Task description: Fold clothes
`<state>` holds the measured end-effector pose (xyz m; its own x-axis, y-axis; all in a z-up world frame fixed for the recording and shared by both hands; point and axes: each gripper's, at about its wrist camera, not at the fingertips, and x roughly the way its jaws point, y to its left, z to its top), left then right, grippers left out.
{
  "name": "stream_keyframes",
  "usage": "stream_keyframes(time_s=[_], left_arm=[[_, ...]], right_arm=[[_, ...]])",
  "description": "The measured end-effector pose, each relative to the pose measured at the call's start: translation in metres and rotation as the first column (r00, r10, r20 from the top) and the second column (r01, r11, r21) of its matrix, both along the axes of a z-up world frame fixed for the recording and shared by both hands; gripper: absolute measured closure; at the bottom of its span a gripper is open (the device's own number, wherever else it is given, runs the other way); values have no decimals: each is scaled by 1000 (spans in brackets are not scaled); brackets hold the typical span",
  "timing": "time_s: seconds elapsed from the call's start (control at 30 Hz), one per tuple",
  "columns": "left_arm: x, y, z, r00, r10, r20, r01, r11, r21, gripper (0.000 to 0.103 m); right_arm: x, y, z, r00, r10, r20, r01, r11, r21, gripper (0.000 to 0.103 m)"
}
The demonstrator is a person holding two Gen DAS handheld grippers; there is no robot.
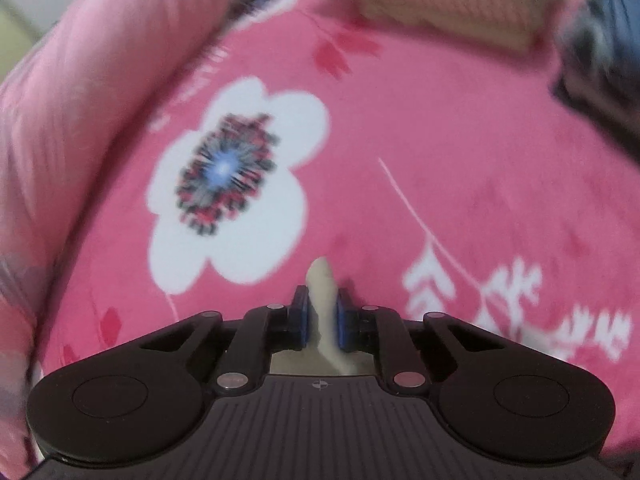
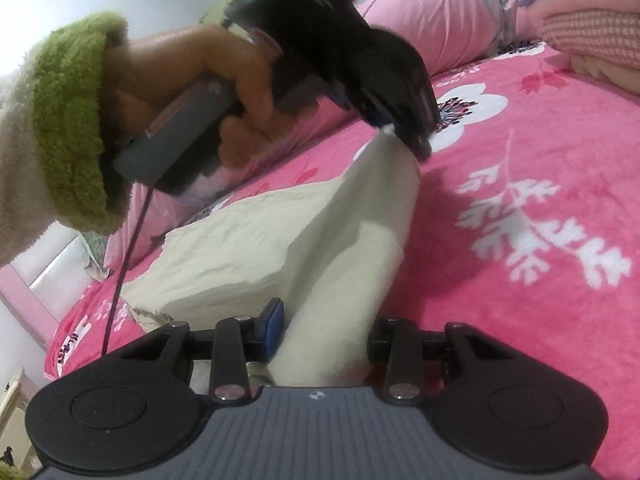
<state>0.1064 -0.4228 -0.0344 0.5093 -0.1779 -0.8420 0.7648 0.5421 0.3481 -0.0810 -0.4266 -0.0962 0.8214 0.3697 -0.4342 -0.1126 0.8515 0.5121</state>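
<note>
One garment: a cream-coloured soft cloth garment point(image 2: 248, 236) lies partly on the bed, bunched in a low heap, with one long strip of it lifted off the surface.
Where it is: on the pink fleece bedspread with white flowers and white leaf sprigs point(image 2: 540, 168), toward the left in the right wrist view.
Long axis: the raised strip runs from the right claw point(image 2: 320, 336) up and away to the left claw point(image 2: 394, 128), stretched fairly straight between them.
Left claw: clenched on a thin cream tip of the garment; in its own view point(image 1: 322, 314) the blue pads point(image 1: 301, 316) pinch the fold, which pokes out past them.
Right claw: the strip passes between its jaws; one blue pad point(image 2: 274, 330) sits beside the cloth, the other side is hidden by fabric, so I cannot tell whether it presses.
Key relation: the left claw holds the far end, the right claw sits at the near end; most loose cloth lies left of that line.
Judgement: a fold likely depends on carrying the far end over the heap.
Person: a hand point(image 2: 192, 80) in a cream sleeve with a fuzzy green cuff point(image 2: 68, 120) grips the left tool's handle.
Surroundings: a plain pink pillow point(image 2: 440, 16) and a stack of folded textiles point(image 2: 592, 36) lie beyond.
Writing: none legible; frames are blurred.
</note>
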Motion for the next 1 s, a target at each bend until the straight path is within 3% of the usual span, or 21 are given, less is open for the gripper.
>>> stream_keyframes(time_s=[0.13,0.2,0.3,0.37,0.47,0.53,0.63,0.77,0.87,0.93,1.0], left_arm=[[22,0,1,997,70,-27,-72,992,-103,94],[27,-7,-9,997,76,-7,-77,990,-117,101],[40,-13,-25,995,94,41,-88,986,-141,103],[53,-8,-22,988,142,58,-127,969,-213,103],[70,7,-6,971,236,39,-210,921,-329,101],[74,26,17,963,271,12,-245,890,-385,96],[56,71,60,956,290,40,-241,858,-454,82],[25,152,99,942,337,7,-283,802,-525,67],[-1,202,98,946,324,-9,-279,800,-531,64],[-17,225,85,953,304,-17,-267,810,-522,63],[-31,243,68,959,280,-45,-260,804,-534,63]], right_arm=[[-2,1,1,1000,-1,2,1,1000,-8,66],[-3,2,1,1000,3,1,-3,1000,-10,66],[-4,3,0,1000,10,-2,-10,1000,-8,66],[-3,2,0,1000,13,-6,-13,1000,-2,66],[-1,-4,-3,1000,16,-24,-15,999,44,65],[0,-8,-4,999,18,-36,-15,997,75,64],[0,-12,-7,999,13,-40,-9,994,111,60],[-4,-15,-9,999,12,-42,-5,989,148,57],[-13,-19,-8,998,-3,-68,16,983,182,56],[-26,-21,-4,995,-15,-97,35,978,205,55],[-38,-26,2,991,-33,-129,63,970,233,50]])
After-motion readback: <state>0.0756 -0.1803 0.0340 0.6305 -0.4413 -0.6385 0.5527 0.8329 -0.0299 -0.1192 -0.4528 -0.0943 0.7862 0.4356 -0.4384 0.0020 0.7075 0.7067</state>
